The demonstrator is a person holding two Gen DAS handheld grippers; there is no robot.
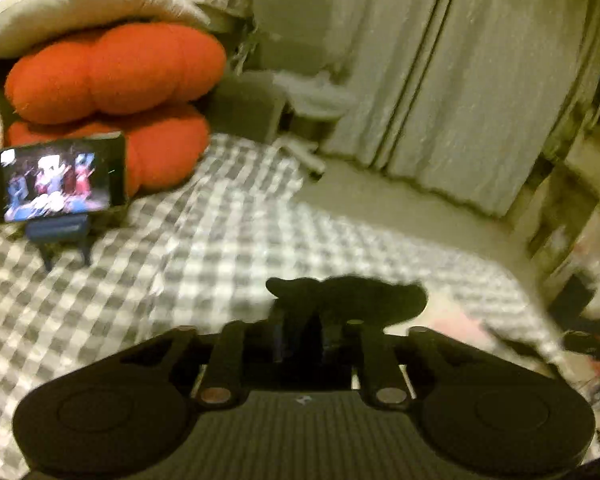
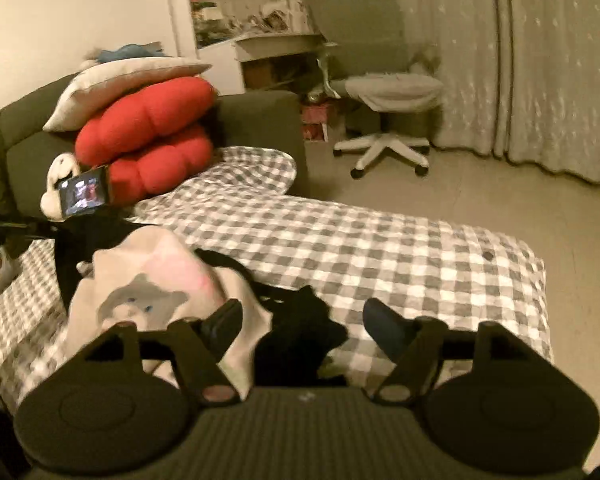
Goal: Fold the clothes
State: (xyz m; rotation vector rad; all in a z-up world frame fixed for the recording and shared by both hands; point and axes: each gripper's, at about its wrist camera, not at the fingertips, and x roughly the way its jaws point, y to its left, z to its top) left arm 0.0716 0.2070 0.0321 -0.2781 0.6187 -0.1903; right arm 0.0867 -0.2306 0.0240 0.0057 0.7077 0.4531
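Left wrist view: the left gripper (image 1: 300, 340) up over a bed with a grey-and-white checked sheet (image 1: 120, 300). Fingers pressed close together, clamped on a bit of black cloth (image 1: 352, 296) that pokes out past the tips. To the right of it, a pale pink piece of clothing (image 1: 452, 316), blurry. Far left on the sheet, a phone (image 1: 58, 180) on a small blue stand (image 1: 60, 236), screen lit up. Behind the phone, two puffy red cushions (image 1: 112, 76) stacked one on the other, with a white pillow (image 1: 72, 4) on top. At the back, long pale curtains (image 1: 480, 80) down to the floor.

Right wrist view: the right gripper (image 2: 300, 320) with fingers wide apart — nothing between them but air. Below the gap, the black cloth (image 2: 300, 332) in a crumpled heap on the checked sheet (image 2: 400, 248). Left of it and touching it, a cream top with a grey bear picture (image 2: 148, 300), lumpy and not folded, partly under the left finger (image 2: 220, 320). Further back, the phone (image 2: 85, 192) leaning by a white plush toy (image 2: 58, 178), the red cushions (image 2: 152, 136), and a white swivel chair (image 2: 388, 120) on the floor near the curtains (image 2: 540, 60).
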